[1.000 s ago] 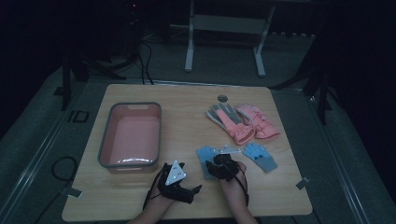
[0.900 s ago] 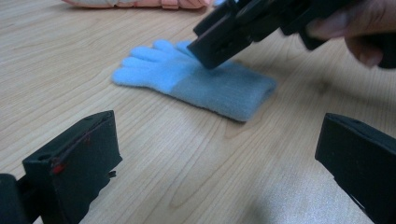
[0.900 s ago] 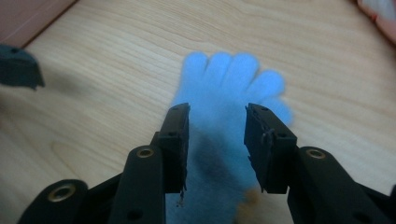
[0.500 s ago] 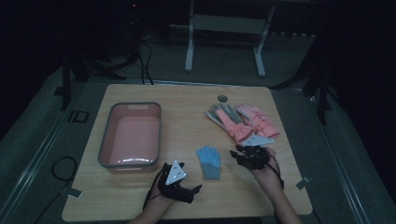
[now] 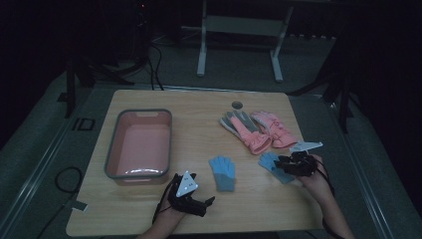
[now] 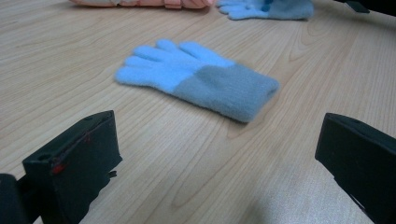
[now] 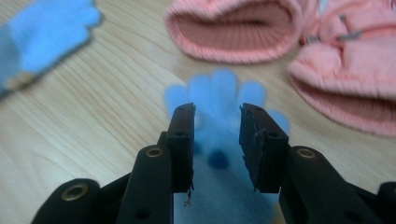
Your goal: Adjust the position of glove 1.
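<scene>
The right gripper [image 5: 286,165] holds a blue glove [image 7: 219,140] between its narrowed jaws, which have just been closing on it, near the right edge of the table [image 5: 199,104]. The left gripper [image 5: 199,203] rests at the near edge with its jaws spread wide and nothing between them. Between the two lies a second blue glove [image 5: 222,172]; pink gloves [image 5: 261,130] lie farther off and a pink tub [image 5: 164,144] stands at the left.
</scene>
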`<move>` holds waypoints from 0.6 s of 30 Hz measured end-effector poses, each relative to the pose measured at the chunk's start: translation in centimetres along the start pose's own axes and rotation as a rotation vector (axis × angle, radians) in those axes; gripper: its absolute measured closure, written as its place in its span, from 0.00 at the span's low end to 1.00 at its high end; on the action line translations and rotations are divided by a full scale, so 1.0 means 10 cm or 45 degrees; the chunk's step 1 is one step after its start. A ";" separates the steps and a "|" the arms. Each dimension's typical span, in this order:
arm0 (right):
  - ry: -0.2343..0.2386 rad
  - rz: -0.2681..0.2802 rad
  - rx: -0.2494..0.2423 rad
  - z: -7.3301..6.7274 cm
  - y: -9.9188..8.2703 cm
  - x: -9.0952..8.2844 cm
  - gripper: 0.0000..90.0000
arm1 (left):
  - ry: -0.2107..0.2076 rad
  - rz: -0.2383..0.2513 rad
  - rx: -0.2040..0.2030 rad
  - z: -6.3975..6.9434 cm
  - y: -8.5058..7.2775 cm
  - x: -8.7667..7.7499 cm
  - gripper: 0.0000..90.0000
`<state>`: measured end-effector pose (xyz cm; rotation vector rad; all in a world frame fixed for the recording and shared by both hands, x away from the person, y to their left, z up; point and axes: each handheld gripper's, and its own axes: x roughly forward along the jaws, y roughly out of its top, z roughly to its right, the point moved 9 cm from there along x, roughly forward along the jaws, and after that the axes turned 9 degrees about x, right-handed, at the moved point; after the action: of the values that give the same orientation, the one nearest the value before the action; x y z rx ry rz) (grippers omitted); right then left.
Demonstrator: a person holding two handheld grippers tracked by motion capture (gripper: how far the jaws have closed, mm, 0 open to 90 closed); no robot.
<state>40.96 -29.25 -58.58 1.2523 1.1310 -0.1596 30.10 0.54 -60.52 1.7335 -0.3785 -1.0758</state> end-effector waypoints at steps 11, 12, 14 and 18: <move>-0.028 -0.047 0.009 0.06 -0.15 0.17 0.90 | -0.002 0.000 0.003 0.00 0.00 0.00 0.00; -0.041 -0.044 0.007 0.04 -0.15 0.18 0.92 | -0.003 -0.001 0.003 0.00 0.00 0.00 0.00; -0.086 -0.033 0.017 0.02 -0.15 0.18 0.94 | -0.002 -0.001 0.000 0.00 0.00 0.00 0.00; -0.194 -0.016 0.167 -0.03 -0.13 0.12 0.96 | 0.002 0.000 -0.001 0.00 0.00 0.00 0.00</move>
<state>40.48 -28.95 -60.29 1.3259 1.0095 -0.3383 30.11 0.55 -60.52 1.7334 -0.3772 -1.0746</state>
